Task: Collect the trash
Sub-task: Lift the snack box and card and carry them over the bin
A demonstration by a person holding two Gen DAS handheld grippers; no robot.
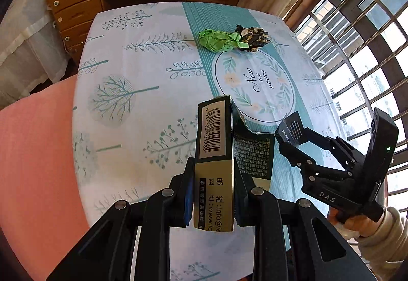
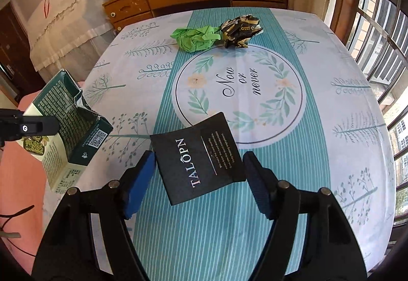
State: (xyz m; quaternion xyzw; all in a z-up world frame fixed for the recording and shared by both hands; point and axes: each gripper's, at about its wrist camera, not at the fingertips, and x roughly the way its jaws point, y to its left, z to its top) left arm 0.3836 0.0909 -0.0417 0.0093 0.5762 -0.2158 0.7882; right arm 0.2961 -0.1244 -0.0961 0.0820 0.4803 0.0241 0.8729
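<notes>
While clamped in left jaws, green carton [image 1: 214, 153] (torn), black card [image 2: 197, 157] between right jaws.

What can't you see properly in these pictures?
- black card: the small white print is too tiny to read in the right wrist view.
- green box: its bottom end is hidden between the left gripper fingers in the left wrist view.
- dark crumpled wrapper: creases break up the name in both views.
</notes>
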